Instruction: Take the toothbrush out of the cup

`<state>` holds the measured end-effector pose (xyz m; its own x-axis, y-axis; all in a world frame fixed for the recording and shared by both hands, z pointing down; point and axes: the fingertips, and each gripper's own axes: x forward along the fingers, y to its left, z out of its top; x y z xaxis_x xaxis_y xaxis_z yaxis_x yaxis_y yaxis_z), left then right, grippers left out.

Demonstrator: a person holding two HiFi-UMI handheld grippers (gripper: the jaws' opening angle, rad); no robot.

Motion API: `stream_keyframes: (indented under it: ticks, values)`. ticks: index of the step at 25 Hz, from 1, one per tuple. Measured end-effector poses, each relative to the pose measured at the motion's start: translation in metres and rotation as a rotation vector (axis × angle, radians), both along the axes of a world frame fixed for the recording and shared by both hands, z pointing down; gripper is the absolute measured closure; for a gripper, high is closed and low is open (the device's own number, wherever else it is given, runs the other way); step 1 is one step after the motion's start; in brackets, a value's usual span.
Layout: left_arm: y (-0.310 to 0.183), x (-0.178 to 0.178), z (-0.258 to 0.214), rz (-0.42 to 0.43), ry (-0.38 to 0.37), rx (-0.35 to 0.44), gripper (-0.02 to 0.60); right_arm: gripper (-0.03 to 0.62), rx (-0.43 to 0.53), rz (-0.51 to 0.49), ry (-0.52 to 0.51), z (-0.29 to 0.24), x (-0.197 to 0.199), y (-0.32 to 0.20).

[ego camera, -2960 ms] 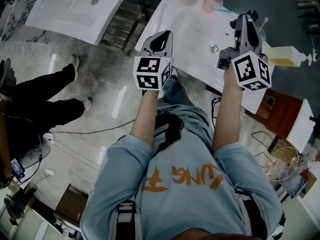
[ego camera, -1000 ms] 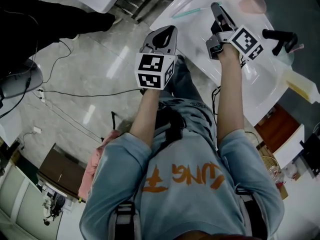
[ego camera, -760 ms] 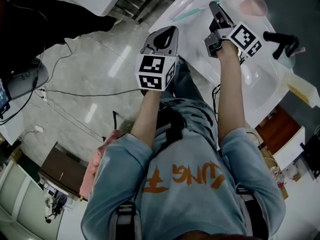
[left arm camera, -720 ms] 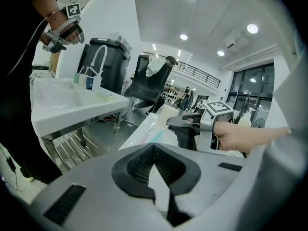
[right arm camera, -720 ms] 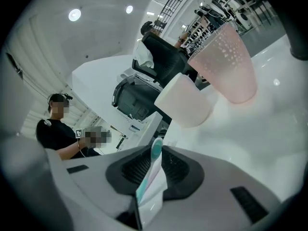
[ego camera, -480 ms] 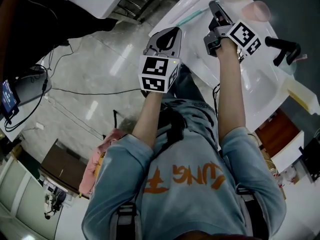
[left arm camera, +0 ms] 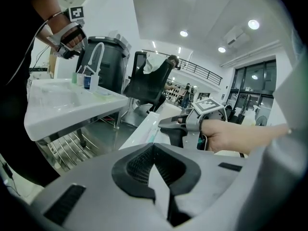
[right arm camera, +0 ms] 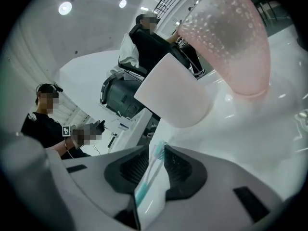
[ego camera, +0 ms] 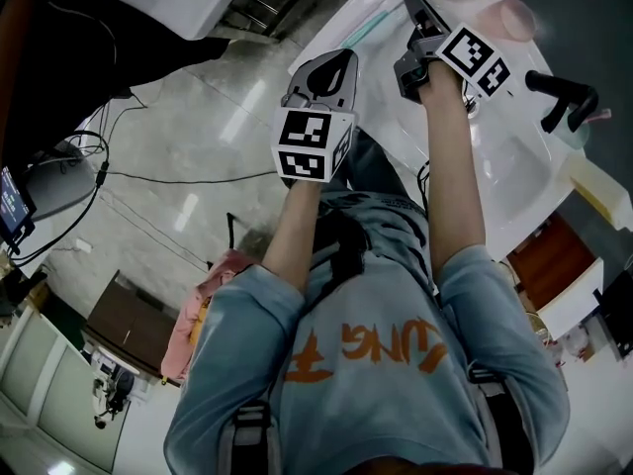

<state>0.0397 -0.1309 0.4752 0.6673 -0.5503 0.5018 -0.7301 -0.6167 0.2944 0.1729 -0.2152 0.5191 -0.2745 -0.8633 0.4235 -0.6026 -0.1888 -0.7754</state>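
Observation:
A teal and white toothbrush [right arm camera: 149, 170] lies between the fingers of my right gripper [right arm camera: 155, 150]. Its jaws have just been opening, and a gap shows on each side of the handle. In the head view the toothbrush [ego camera: 364, 32] rests on the white counter [ego camera: 396, 97], just left of the right gripper [ego camera: 410, 6]. A cream cup [right arm camera: 175, 93] and a pink cup [right arm camera: 228, 37] stand right behind it; neither holds a brush. My left gripper [ego camera: 336, 62] hovers off the counter's near edge, shut and holding nothing.
A black faucet [ego camera: 564, 97] rises at the basin's right side, with a pale yellow object [ego camera: 603, 181] beyond it. Another white basin [left arm camera: 53, 97] with a curved tap stands to the left, a person in black beside it. Cables trail over the glossy floor [ego camera: 178, 146].
Three seconds ago my right gripper was by the faucet. It has since come left along the counter and sunk toward it with the toothbrush. The left gripper has barely shifted.

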Motion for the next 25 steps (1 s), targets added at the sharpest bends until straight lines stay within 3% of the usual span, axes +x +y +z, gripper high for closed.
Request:
stream_keyframes:
  ticks: [12, 16, 25]
  values:
    - [0.007, 0.006, -0.009, 0.034, 0.003, 0.019, 0.561, 0.496, 0.057, 0.0, 0.028, -0.02, 0.003, 0.012]
    - [0.013, 0.01, -0.014, 0.057, 0.013, 0.031, 0.561, 0.539, 0.118, -0.019, 0.098, -0.037, 0.002, 0.028]
    - [0.04, 0.022, -0.042, 0.144, 0.048, 0.095, 0.561, 0.556, 0.266, 0.008, 0.244, -0.088, 0.008, 0.083]
